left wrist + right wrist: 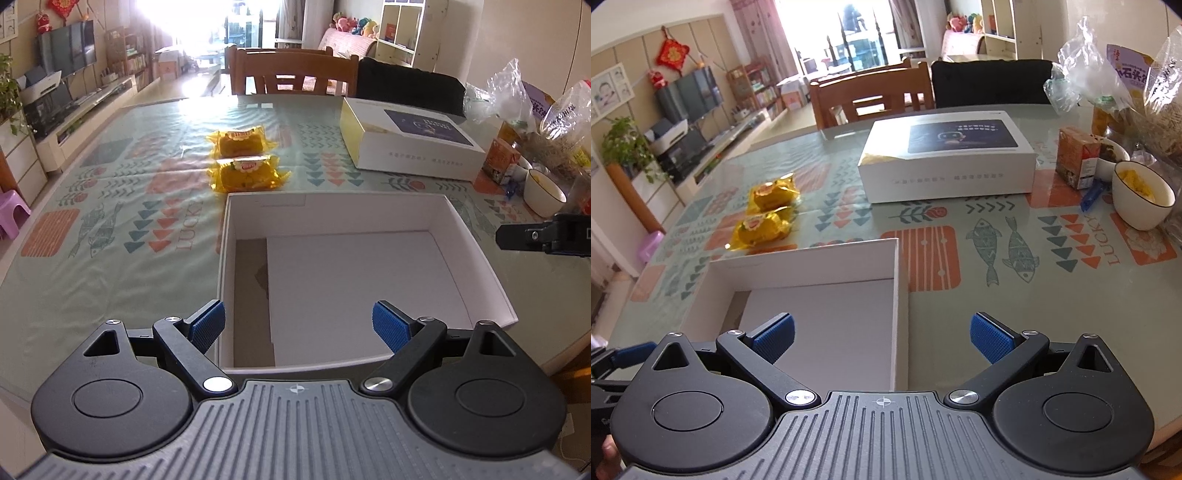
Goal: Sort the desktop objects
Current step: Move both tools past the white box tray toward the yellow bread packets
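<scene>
Two yellow snack packets (243,162), one behind the other, touching, toward the tabletop (92,229) middle, just beyond the far left corner of the open white box (476,273) at the near edge. Left claw (298,326) wide open, empty, above the box's near wall. Right claw (882,338) wide open, empty, over the box's right wall. Closed white carton (945,177) farther back; bowl (1141,199) near the right edge.

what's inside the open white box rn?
No objects inside the open white box: just a white liner sheet, with a brown strip of floor exposed along one side. The corner under the left gripper is hidden; both snack packs sit outside.
</scene>
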